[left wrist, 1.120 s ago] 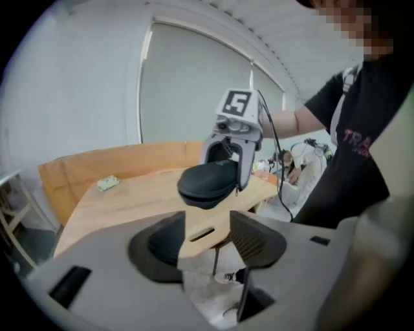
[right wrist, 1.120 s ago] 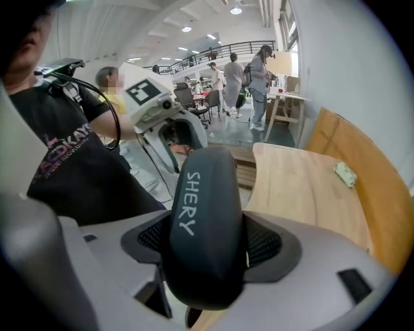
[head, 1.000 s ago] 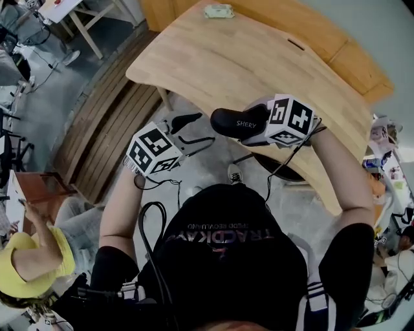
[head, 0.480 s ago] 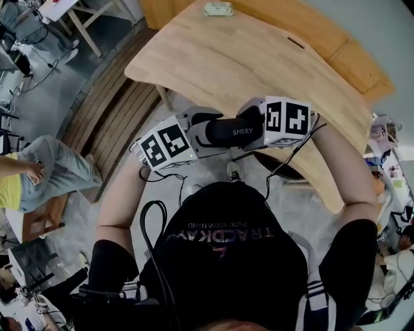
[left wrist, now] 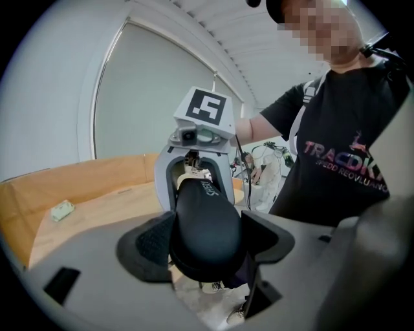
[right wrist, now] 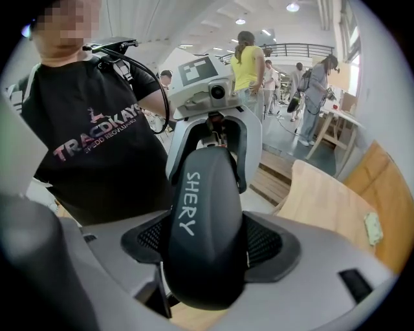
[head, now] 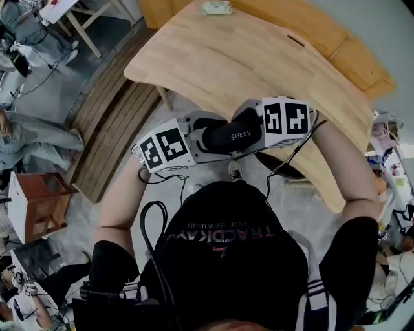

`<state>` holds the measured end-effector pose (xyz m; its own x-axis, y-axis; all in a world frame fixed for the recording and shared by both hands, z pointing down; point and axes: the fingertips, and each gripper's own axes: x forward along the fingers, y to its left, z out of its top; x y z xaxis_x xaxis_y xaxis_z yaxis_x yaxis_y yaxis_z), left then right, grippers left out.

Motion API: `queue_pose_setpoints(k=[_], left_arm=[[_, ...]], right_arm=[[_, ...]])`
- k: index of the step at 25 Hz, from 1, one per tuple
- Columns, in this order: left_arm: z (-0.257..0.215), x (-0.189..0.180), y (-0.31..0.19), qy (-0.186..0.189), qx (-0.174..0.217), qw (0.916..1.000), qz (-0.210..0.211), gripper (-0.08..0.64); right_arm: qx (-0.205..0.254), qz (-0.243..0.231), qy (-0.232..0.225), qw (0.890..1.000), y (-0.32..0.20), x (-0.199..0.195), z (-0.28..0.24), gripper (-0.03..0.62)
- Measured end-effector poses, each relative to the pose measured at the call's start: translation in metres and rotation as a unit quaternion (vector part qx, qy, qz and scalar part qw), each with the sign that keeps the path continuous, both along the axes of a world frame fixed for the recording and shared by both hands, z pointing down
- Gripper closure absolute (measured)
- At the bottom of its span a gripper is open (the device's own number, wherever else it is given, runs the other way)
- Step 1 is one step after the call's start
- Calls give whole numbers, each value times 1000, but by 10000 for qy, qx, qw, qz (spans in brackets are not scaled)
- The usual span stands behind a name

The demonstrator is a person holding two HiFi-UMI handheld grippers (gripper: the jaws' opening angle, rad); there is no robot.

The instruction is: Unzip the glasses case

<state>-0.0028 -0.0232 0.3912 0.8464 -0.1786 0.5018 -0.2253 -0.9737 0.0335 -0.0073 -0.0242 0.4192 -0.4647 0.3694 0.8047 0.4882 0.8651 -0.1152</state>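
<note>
A black glasses case [head: 228, 134] printed SHERY hangs in the air in front of me, below the table's near edge. My right gripper [head: 251, 121] is shut on its right end; in the right gripper view both pads clamp the case [right wrist: 204, 213]. My left gripper [head: 208, 129] faces it from the left. Its jaws have just been opening and now stand wide around the case's other end [left wrist: 204, 220], the pads [left wrist: 152, 242] close beside its sides. The zip is hidden in every view.
A curved wooden table [head: 259, 58] lies ahead, with a small pale object [head: 217, 8] at its far edge. Slatted wooden boards [head: 110, 123] and a wooden stool [head: 39, 200] are on the left. My shoe [head: 236, 171] is below the case. Several people stand behind [right wrist: 249, 58].
My left gripper has moved right and rolled, and the case's left end now sits between its jaws. The right gripper turned the case a little. A bystander at the left walked off.
</note>
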Motion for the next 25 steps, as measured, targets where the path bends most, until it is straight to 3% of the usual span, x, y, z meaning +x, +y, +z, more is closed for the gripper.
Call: queue_pose_setpoints(k=[5, 10, 14, 19, 23, 25], left_arm=[[-4, -9, -7, 193, 40, 9994, -294, 233], [-19, -24, -20, 579, 26, 9961, -670, 235], [-33, -29, -19, 835, -74, 9949, -557, 235], [-34, -46, -23, 748, -47, 9949, -670, 236], [-35, -60, -34, 910, -38, 9896, -1114, 241], [-38, -67, -44, 1135, -25, 9835, -1408, 244]], right_arm=[[66, 191, -307, 9993, -10, -6, -7, 242], [328, 784, -1355, 9871, -33, -15, -33, 220], [209, 948, -2139, 9720, -34, -14, -53, 218], [406, 1208, -2312, 9645, -56, 8, -66, 219], [280, 1983, -2914, 9354, -61, 5, -78, 225], [365, 2370, -3208, 9163, -65, 1, -79, 299]])
